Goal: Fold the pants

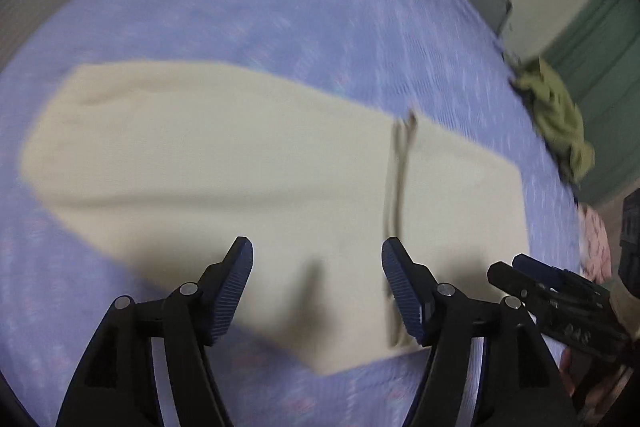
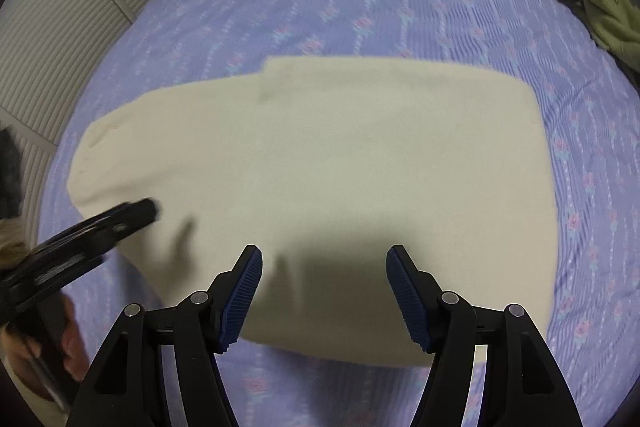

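Observation:
Cream pants [image 1: 240,163] lie folded flat on the purple flowered bedspread [image 1: 248,7], one end layer doubled over at the right with its edge showing. My left gripper [image 1: 317,259] is open and empty, just above the pants' near edge. My right gripper [image 2: 324,265] is open and empty above the near edge of the pants [image 2: 320,155]. The right gripper also shows at the right of the left wrist view [image 1: 520,271]. The left gripper shows at the left of the right wrist view [image 2: 148,211], over the pants' left end. Both views are blurred.
A crumpled olive-green garment [image 1: 556,119] lies at the bed's right edge; it also shows in the right wrist view [image 2: 600,11]. A pink patterned cloth [image 1: 596,243] lies near it. White slatted doors [image 2: 60,27] stand to the left of the bed.

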Demonstrator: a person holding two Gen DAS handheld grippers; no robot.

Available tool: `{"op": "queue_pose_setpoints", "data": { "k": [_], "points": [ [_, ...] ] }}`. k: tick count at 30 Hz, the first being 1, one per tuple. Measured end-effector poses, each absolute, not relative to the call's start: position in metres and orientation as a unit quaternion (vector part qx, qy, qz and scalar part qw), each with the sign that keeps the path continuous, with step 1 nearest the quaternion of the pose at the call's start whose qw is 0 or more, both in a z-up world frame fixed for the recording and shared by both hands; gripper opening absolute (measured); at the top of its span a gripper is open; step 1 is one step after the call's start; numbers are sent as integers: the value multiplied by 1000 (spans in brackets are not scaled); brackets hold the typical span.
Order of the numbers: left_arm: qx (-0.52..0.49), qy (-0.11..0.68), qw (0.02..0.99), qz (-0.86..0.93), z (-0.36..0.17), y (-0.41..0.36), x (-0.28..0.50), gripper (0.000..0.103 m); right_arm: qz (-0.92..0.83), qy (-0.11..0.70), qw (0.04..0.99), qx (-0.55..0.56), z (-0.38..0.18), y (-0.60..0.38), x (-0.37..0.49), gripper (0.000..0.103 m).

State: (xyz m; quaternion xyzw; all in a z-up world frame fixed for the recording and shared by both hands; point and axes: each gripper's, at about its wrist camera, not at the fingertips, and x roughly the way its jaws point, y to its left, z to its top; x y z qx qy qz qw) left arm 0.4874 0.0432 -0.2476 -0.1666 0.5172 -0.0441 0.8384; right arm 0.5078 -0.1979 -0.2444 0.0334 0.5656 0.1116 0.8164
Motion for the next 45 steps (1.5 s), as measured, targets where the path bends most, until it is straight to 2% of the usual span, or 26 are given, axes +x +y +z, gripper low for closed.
{"op": "queue_pose_setpoints", "data": {
  "k": [3,5,9,15,27,28,29,30,31,33,37,39,41,43,44,45],
  "points": [
    [-205,497,843,-19,-231,94,461,75,130,553,822,31,-223,-162,501,77],
    [-225,484,845,6,-227,129,448,83,155,539,827,26,-210,-129,497,78],
    [-264,483,834,41,-242,206,437,83,186,531,827,4,-200,-60,495,80],
    [-390,463,794,58,-293,295,457,78,208,534,819,-33,-212,31,513,80],
    [-454,492,741,49,-369,327,507,77,173,581,796,-9,-258,88,559,80],
    [-456,487,743,48,-370,328,509,76,172,584,793,-6,-261,89,562,80],
    [-458,484,744,47,-370,329,510,64,171,586,792,-5,-263,89,563,80],
    [-461,483,743,39,-368,328,513,47,168,588,791,-8,-265,88,564,80],
    [-455,484,746,39,-364,326,514,46,167,588,791,-10,-266,88,565,80],
    [-431,465,773,21,-339,320,510,30,166,587,792,-14,-267,85,565,80],
    [-414,416,810,-24,-309,304,501,30,165,584,795,-1,-263,72,563,80],
    [-408,437,802,-2,-324,304,512,49,159,584,796,4,-261,66,564,80],
    [-414,470,779,26,-349,308,523,49,151,585,797,8,-262,60,565,80],
    [-450,479,754,26,-374,315,529,55,146,586,797,11,-262,56,567,80],
    [-472,473,744,25,-382,319,528,54,144,586,798,11,-261,54,567,80],
    [-477,475,740,27,-381,320,528,45,142,585,798,10,-261,51,567,80]
  ]
}}
